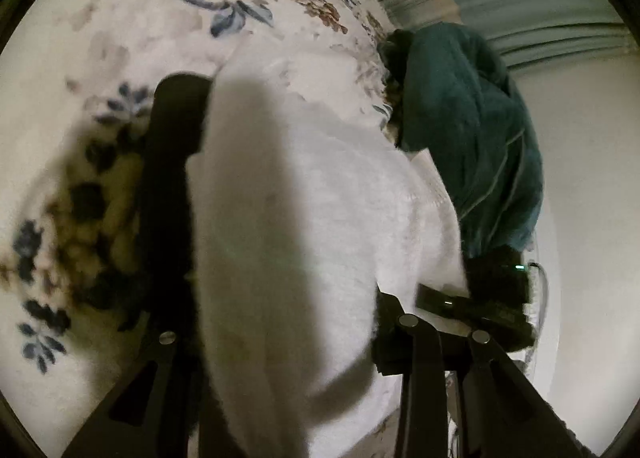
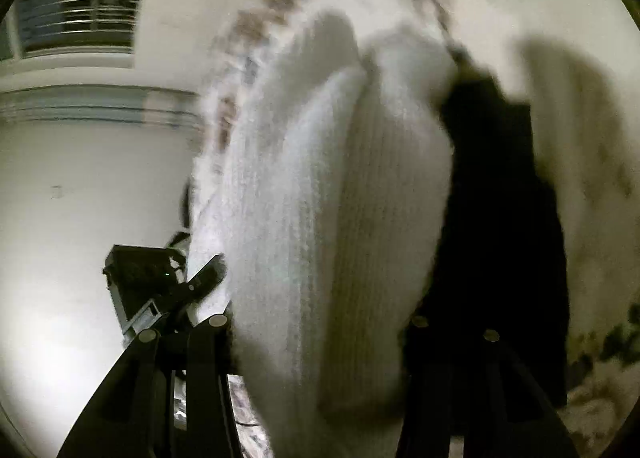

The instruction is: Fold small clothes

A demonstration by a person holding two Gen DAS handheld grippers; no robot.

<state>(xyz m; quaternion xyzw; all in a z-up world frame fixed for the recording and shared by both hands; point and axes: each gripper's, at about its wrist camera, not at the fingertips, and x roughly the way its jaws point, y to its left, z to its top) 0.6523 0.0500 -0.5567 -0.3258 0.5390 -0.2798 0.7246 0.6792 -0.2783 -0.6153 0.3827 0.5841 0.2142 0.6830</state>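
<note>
A fluffy white knitted garment [image 1: 320, 194] fills the centre of the left wrist frame, bunched and draped downward. In the right wrist frame its ribbed white folds [image 2: 340, 198] dominate the middle, blurred.

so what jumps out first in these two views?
A white fluffy cloth fills the centre of both views, running right between each gripper's jaws, ribbed on the right wrist side. Behind it lies a floral blanket. A teal garment lies at the blanket's right edge in the left view.
</note>
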